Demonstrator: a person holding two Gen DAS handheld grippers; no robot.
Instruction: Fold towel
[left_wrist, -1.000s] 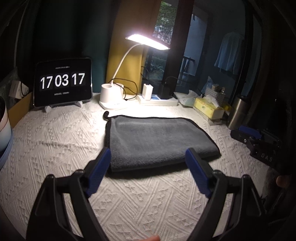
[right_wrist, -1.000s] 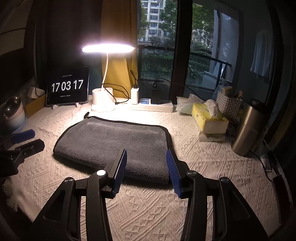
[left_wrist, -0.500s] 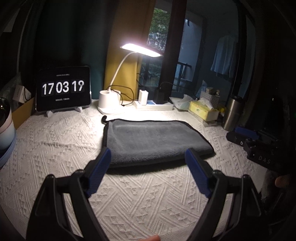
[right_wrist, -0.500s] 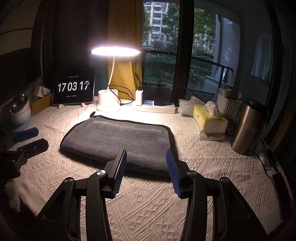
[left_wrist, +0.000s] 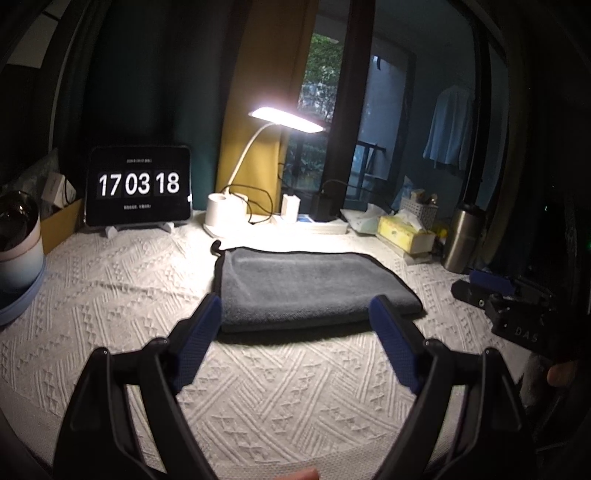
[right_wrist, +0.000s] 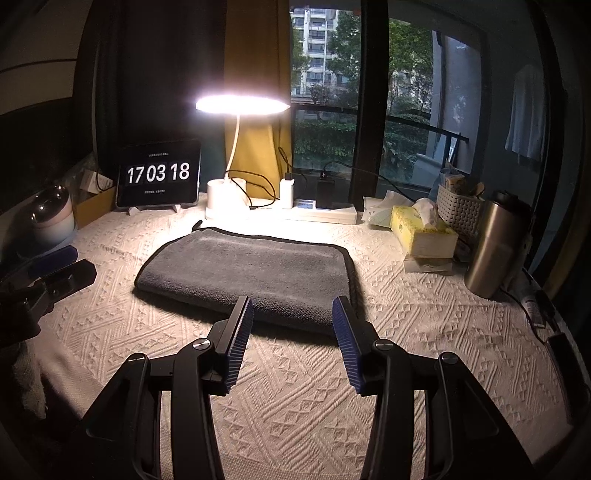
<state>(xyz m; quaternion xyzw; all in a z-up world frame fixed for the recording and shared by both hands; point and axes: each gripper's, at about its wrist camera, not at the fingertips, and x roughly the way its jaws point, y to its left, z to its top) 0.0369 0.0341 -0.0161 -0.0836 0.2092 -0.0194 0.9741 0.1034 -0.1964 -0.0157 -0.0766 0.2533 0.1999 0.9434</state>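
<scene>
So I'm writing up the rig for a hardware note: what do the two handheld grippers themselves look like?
Both look alike. The left gripper and the right gripper each have two angular black arms ending in flat blue ribbed pads. The right one shows round silver pivot screws. In the left view its black body bears the white letters "DAS". No cables or sleeves show; a bit of bare fingertip shows at the frame edge.
</scene>
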